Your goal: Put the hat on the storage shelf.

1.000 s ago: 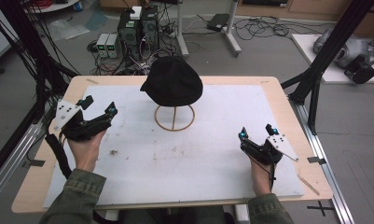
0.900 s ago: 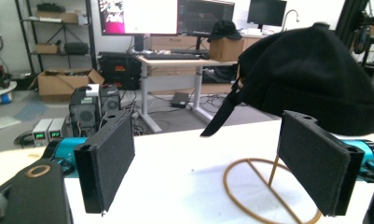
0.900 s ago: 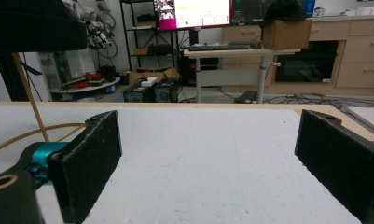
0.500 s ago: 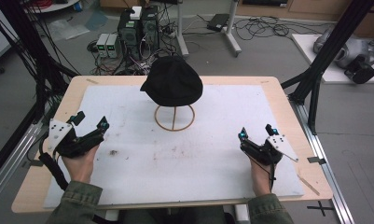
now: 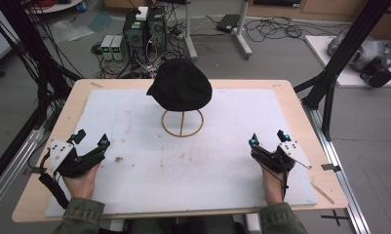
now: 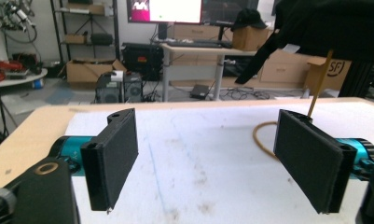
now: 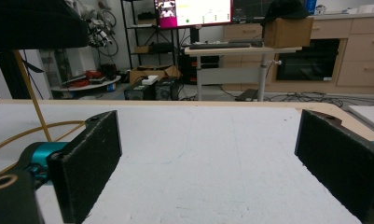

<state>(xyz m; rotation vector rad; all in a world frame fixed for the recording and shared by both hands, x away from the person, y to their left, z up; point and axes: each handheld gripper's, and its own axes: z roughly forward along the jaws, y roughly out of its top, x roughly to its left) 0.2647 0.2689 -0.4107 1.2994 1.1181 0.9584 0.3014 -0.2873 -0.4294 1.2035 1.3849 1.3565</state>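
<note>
A black cap (image 5: 180, 85) rests on top of a thin wooden wire stand (image 5: 182, 123) at the back middle of the white mat. In the left gripper view the cap (image 6: 334, 28) fills the top right, with the stand's ring (image 6: 261, 135) below it. The right gripper view has the cap (image 7: 31, 23) at top left and the stand (image 7: 33, 105) under it. My left gripper (image 5: 91, 138) sits low at the mat's front left, open, nothing between its jaws. My right gripper (image 5: 267, 139) rests at the front right, open and empty as well.
The white mat (image 5: 134, 122) covers most of the wooden table (image 5: 76, 92). Black frame posts (image 5: 337, 68) stand at both sides. Computers and cables (image 5: 144, 29) lie on the floor behind the table.
My left gripper has moved back toward the front left of the table and come down low over the mat. The right gripper has stayed put.
</note>
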